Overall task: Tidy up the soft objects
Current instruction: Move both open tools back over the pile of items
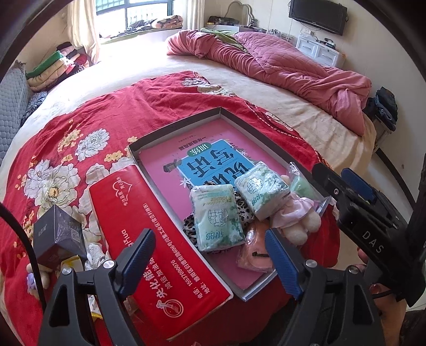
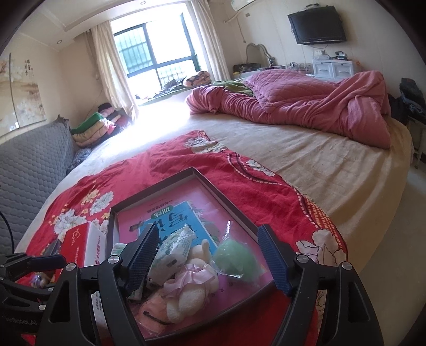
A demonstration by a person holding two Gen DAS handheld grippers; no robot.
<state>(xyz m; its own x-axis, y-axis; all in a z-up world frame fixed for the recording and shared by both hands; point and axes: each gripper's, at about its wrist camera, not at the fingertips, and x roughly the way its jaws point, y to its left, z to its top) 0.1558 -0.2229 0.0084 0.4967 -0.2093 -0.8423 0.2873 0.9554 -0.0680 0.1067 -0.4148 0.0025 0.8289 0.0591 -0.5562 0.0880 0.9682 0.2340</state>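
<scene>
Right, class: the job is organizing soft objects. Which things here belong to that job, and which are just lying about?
Part of the job:
tray
two tissue packs
plush toy
green bagged item
leopard-print cloth
pink pouch

Lying about:
red box
dark small box
pink quilt
television

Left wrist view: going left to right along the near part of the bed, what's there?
dark box → red carton → left tissue pack → right tissue pack → plush toy → right gripper
</scene>
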